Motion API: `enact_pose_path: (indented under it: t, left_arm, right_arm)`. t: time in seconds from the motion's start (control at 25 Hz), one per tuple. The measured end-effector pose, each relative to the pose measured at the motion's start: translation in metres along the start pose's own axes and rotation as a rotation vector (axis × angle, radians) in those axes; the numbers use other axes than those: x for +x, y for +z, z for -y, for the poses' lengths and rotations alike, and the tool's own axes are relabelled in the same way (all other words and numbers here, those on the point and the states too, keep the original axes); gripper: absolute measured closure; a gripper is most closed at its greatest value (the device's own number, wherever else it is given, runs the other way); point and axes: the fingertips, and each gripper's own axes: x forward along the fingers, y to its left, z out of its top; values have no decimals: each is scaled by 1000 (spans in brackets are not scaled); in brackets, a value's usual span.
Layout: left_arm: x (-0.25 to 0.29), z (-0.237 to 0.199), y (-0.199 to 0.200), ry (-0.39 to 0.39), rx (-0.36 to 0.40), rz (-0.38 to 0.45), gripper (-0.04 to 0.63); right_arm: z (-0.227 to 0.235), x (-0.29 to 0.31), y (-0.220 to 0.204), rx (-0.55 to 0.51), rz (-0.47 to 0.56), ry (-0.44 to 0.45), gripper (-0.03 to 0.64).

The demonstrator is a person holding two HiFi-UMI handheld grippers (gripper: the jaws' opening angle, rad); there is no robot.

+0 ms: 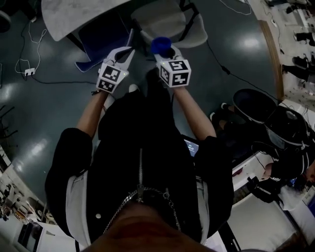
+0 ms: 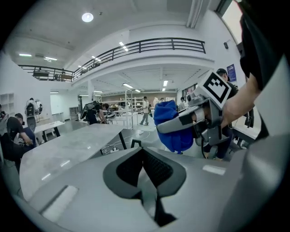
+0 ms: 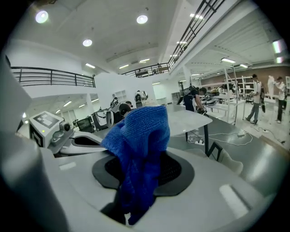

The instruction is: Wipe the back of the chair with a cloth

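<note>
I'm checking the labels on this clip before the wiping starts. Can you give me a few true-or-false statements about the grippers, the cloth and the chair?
1. The right gripper is shut on a blue fluffy cloth. True.
2. The left gripper also holds a cloth. False: its jaws are together with nothing between them.
3. A pale grey chair stands ahead of both grippers. True.
4. The cloth lies spread out on the grey tabletop. False: it hangs bunched from the right gripper, off the table.
</note>
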Motion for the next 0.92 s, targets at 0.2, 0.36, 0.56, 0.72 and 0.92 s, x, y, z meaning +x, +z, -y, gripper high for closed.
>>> enact_pose_path:
  t: [0.2,0.36,0.56,0.72,0.92]
  left_arm:
    - [-3,9,24,-4,-1,66,584]
    - [6,5,35,11,-37,93,584]
    - [25,13,49,11,-62,100,584]
    - [32,11,43,-8,-71,78,584]
    - [36,34,47,-25,-58,69,584]
  right_arm:
    - [-4,-34,15,4,53,14,468]
    - [9,-40,31,7,66,20,468]
    - [26,-39,45,15,76,15,468]
    - [26,-28,46,20,63,14,468]
    - [34,-43,40,26,53,12,468]
